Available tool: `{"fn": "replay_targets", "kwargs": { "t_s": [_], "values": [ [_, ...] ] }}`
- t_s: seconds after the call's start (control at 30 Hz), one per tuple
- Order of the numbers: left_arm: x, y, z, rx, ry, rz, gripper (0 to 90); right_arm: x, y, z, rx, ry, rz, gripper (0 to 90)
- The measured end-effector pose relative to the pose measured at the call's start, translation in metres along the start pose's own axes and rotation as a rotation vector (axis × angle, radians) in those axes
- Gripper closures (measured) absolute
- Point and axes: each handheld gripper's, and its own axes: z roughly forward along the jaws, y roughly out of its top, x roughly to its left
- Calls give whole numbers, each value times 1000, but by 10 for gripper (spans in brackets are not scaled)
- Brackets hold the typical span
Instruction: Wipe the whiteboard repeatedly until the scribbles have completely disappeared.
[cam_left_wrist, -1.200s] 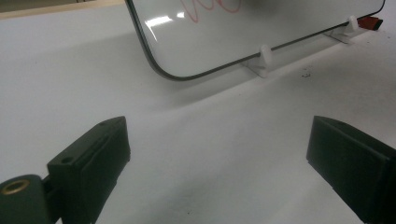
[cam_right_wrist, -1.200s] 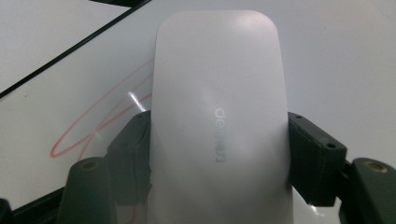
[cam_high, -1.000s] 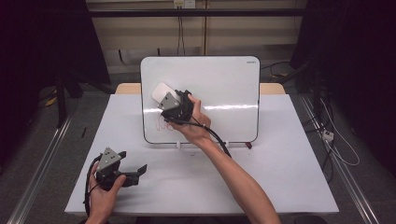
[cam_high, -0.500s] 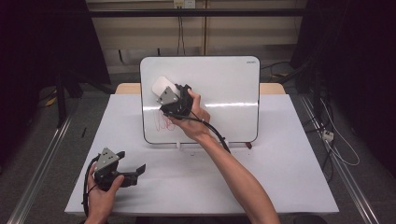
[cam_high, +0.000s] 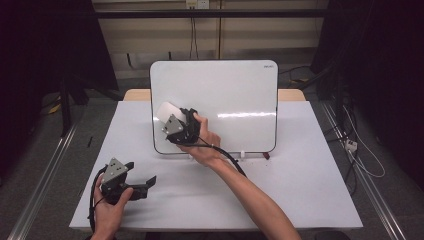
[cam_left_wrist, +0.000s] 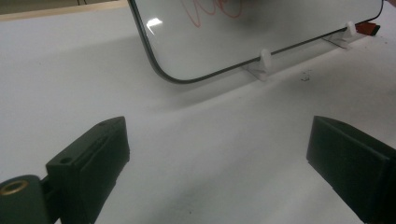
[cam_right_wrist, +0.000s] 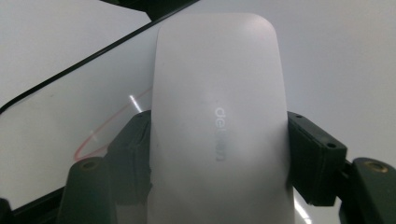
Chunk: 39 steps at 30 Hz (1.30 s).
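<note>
Right gripper (cam_high: 172, 116): I am keeping its jaws clamped on the sides of a white whiteboard eraser (cam_right_wrist: 219, 126), one black jaw pressing on each long edge.
Eraser position: I am holding it against the lower left part of the whiteboard (cam_high: 235, 95), close to the board's left edge in the high view.
Whiteboard: it is standing tilted on small white clip feet (cam_left_wrist: 265, 59) at the far middle of the white table (cam_high: 300, 180).
Red marks: I am seeing a red scribble (cam_left_wrist: 212, 8) on the board in the left gripper view, and a curved red line (cam_right_wrist: 100, 133) beside the eraser in the right gripper view.
Left gripper (cam_high: 142, 181): I am holding it low over the table's near left area, well apart from the board, its jaws standing wide apart with nothing between them.
</note>
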Motion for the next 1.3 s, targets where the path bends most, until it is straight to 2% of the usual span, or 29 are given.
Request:
{"fn": "replay_targets", "kwargs": {
  "t_s": [0.17, 0.27, 0.53, 0.67, 0.9, 1.07, 1.1, 1.23, 1.3],
  "values": [
    [0, 0, 1, 0, -3, 6, 58, 9, -3, -3, 0, 15, -6, 319],
    [1, 0, 2, 3, -2, 2, 58, 17, -7, -5, 6, 25, -39, 319],
    [1, 0, 1, -7, -6, -7, 58, 16, -10, -8, 17, 34, -56, 320],
    [1, 0, -1, -3, -2, 1, 58, 5, -11, -9, 13, 15, -27, 319],
    [1, 0, 0, -5, -5, -2, 58, -33, -7, -7, 23, -31, 48, 319],
    [1, 0, 1, -6, -5, -6, 58, -51, 3, -2, 26, -59, 93, 319],
    [1, 0, 0, -6, -5, -4, 58, -53, 5, -1, 25, -64, 101, 319],
    [1, 0, 1, -7, -5, -7, 58, -50, 5, -1, 28, -84, 83, 319],
    [0, 1, 1, -2, -3, -4, 58, -46, 4, -1, 21, -83, 96, 319]
  ]
}}
